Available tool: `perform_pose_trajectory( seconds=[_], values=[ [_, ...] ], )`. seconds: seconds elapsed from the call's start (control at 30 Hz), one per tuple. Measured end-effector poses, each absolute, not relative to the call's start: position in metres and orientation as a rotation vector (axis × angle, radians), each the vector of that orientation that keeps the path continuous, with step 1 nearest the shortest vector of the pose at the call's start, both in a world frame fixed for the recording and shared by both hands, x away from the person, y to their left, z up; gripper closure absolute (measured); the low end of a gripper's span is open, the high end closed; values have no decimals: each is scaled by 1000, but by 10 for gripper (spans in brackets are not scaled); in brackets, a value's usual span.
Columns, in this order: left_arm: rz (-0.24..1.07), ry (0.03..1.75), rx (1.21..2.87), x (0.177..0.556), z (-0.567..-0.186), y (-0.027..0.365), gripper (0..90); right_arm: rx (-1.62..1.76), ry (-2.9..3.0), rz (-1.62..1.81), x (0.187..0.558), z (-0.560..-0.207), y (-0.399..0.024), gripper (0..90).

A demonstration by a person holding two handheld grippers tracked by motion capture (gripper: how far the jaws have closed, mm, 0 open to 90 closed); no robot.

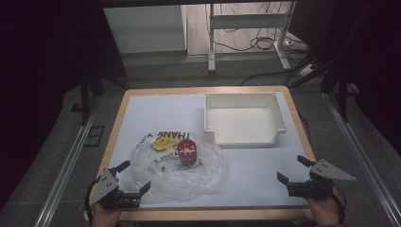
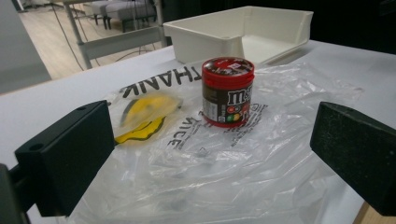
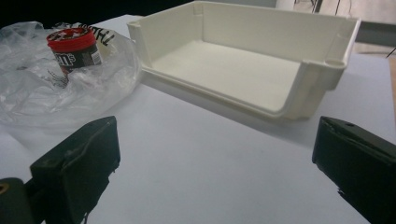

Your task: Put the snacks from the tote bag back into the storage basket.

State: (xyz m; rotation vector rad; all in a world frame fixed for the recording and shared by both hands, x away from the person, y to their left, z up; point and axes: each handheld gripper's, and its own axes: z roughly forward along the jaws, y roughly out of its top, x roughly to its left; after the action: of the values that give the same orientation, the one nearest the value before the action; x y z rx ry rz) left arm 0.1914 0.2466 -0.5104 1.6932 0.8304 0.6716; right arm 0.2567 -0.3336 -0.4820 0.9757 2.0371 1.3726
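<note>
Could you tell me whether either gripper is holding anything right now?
Nothing is held: the left gripper and right gripper are both open and empty, apart from the candy jar.

The surface [image 1: 156, 111] is pale bluish white with a light wood border, and the tray [image 1: 281, 116] on its far right side is plain cream white inside and out. The crumpled plastic bag [image 1: 208, 177] at the near left is clear, printed with black capital lettering and a bright yellow patch [image 1: 164, 143] edged in black, while the candy jar [image 1: 187, 152] standing on it has a red lid with a white and dark printed top, a dark brown label with white lettering and small coloured dots, and a red base. Both pairs of fingers [image 2: 65, 161] are matt black, and each gripper carries a grey three-cornered plate [image 1: 105, 187].
</note>
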Motion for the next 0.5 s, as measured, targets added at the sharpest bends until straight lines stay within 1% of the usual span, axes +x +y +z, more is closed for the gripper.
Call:
perform_pose_trajectory(
  seconds=[0.13,0.5],
  values=[
    [668,839,1698,192,-511,247,0,977,2052,1427,262,-485,-335,10],
    [668,848,1697,192,-512,248,0,887,2077,1445,259,-484,-326,7]
  ],
)
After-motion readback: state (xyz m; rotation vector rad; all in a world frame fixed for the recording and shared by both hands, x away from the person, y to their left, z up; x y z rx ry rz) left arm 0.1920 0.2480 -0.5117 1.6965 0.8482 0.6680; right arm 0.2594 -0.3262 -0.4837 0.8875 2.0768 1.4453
